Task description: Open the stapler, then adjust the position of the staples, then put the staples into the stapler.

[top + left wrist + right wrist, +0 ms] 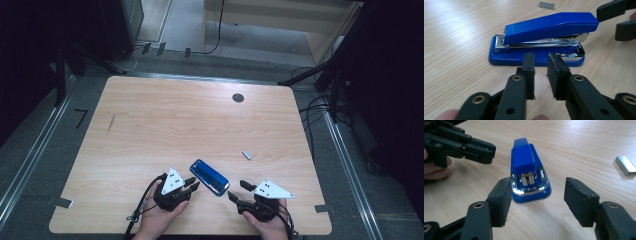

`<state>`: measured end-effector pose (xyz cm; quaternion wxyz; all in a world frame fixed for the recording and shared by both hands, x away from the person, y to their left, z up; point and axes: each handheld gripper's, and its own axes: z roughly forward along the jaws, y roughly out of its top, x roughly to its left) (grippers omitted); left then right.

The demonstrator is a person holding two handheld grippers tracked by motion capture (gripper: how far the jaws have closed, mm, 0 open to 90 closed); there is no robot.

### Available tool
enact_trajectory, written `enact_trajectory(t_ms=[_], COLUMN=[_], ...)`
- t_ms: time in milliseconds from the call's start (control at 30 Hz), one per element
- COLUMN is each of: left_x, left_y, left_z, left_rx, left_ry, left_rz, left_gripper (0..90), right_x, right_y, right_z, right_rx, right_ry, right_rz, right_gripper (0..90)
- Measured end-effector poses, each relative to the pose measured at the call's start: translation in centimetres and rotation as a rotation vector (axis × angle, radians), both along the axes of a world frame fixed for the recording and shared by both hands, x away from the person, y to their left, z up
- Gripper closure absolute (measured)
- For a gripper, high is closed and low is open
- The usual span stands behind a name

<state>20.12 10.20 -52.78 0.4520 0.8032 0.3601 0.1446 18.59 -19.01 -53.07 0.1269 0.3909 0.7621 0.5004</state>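
Note:
A blue stapler [209, 177] with a chrome inner rail lies flat on the wooden table near the front edge, between my two grippers. My left gripper [194, 183] sits just left of it, and in the left gripper view its jaws [541, 60] stand a narrow gap apart with nothing in them, pointing at the stapler's [544, 32] long side. My right gripper [237, 190] is just right of it. In the right gripper view its jaws [539, 192] are spread wide and hold nothing, facing the stapler's [527, 167] front end, a little short of it.
A small strip of staples [246, 154] lies on the table [165, 120] behind and right of the stapler. A dark round hole [238, 97] sits near the far edge. Cables and stand legs ring the table on the floor.

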Motion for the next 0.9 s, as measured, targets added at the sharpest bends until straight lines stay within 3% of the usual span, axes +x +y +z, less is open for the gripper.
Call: enact_trajectory(t_ms=[167, 233, 367, 700, 900], left_x=[0.8, 1.1, 1.2, 1.8, 1.8], left_y=[-0.5, -0.8, -1.2, -1.6, -1.7], left_z=[0.0, -0.1, -0.4, -0.5, -0.5], left_rx=[-0.006, -0.022, 0.01, 0.0, 0.0], left_ry=[0.019, 0.028, 0.044, 0.039, 0.024], left_rz=[-0.004, -0.045, -0.046, -0.065, -0.084], left_gripper=[85.4, 90.0, 90.0, 90.0, 90.0], right_x=[-0.1, 0.1, 0.0, 0.5, 0.6], right_y=[-0.5, -0.5, -0.1, 0.7, 1.2], right_z=[-0.3, -0.2, -0.1, -0.2, -0.1], right_rx=[0.017, 0.023, 0.02, 0.027, 0.007], right_ry=[0.012, 0.022, 0.021, 0.053, 0.049], right_rz=[-0.006, -0.009, 0.01, 0.038, 0.043], right_gripper=[47.1, 48.5, 51.9, 60.1, 59.7])
